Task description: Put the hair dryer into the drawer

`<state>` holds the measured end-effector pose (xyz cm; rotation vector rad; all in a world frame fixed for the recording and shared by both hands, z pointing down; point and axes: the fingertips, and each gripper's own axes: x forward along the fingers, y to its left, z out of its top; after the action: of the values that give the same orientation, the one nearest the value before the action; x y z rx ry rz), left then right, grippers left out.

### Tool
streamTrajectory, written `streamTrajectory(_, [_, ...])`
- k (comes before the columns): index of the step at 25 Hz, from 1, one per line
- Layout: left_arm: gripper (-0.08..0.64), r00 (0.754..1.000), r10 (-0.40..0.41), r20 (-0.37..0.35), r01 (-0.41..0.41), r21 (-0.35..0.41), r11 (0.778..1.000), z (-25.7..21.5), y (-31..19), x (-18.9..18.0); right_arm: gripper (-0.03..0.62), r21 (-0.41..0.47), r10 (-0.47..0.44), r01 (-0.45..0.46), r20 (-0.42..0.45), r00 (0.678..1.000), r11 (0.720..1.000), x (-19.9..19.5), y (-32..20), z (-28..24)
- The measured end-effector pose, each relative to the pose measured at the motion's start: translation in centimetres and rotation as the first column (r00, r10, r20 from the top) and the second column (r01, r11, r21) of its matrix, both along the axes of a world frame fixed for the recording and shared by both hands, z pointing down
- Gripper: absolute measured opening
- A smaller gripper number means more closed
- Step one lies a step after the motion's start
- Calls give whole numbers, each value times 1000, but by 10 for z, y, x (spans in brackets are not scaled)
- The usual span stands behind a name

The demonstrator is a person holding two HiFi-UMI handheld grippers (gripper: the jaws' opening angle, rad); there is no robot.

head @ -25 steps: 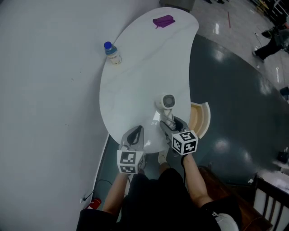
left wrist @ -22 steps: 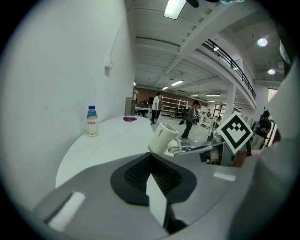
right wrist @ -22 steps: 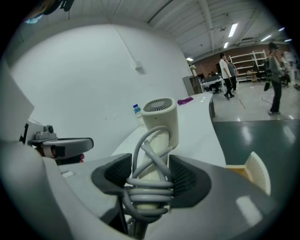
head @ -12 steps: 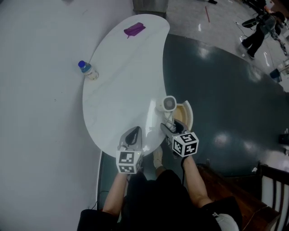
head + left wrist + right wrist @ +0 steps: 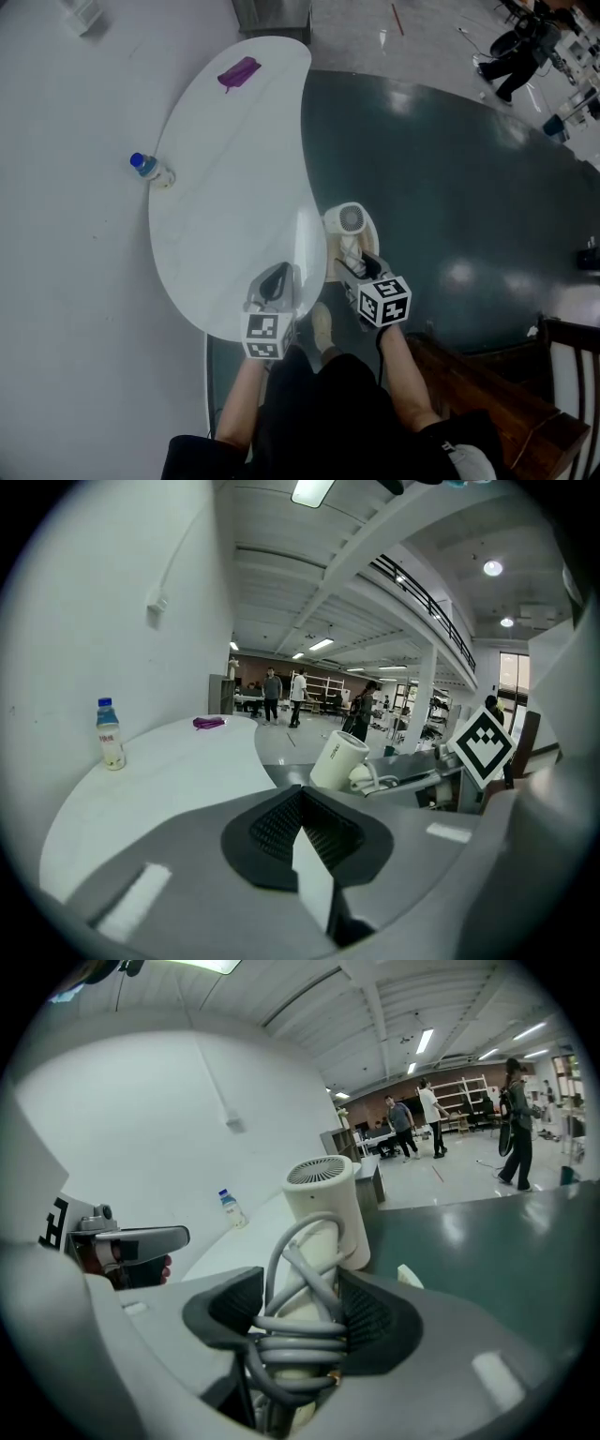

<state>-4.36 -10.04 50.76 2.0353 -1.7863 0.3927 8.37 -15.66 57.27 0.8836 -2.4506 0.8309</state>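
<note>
White curved counter (image 5: 216, 216) at the left, with a small bottle (image 5: 150, 170) near its outer edge and a purple scrap (image 5: 238, 72) at the far end. Next along, left claw (image 5: 275, 281) over the counter's near rim, jaws pressed together on nothing. Further right, right claw (image 5: 354, 261) clamped wide round the handle of the hair dryer (image 5: 349, 219), grey cord (image 5: 298, 1330) coiled between jaws and handle, barrel just past the counter's right edge above dark green floor (image 5: 450, 187). No plain sight of the drawer from here. Likely trouble: gripping cord loops rather than bare handle, so letting the dryer twist or slide out on the way down; catching a loose loop on the drawer lip; bumping the barrel against the counter edge through misjudging an opening hidden beneath the load.
</note>
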Motion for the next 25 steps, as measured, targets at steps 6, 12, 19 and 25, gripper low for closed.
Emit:
streamTrajectory(6, [8, 998, 57, -15, -57, -20, 998, 15, -18, 7, 253, -20, 58, -58, -28, 998, 998, 14, -7, 17])
streamTrajectory(12, [8, 989, 146, -17, -147, -47, 988, 36, -42, 16, 253, -60, 113, -117, -66, 991, 991, 25, -9, 44])
streamTrajectory(19, [8, 980, 186, -75, -194, -108, 975, 68, -61, 12, 253, -124, 152, -165, -106, 983, 978, 24, -12, 82])
streamTrajectory(25, [8, 968, 225, -112, -240, -151, 959, 101, -73, 16, 253, -165, 160, -183, -140, 977, 969, 18, -18, 117])
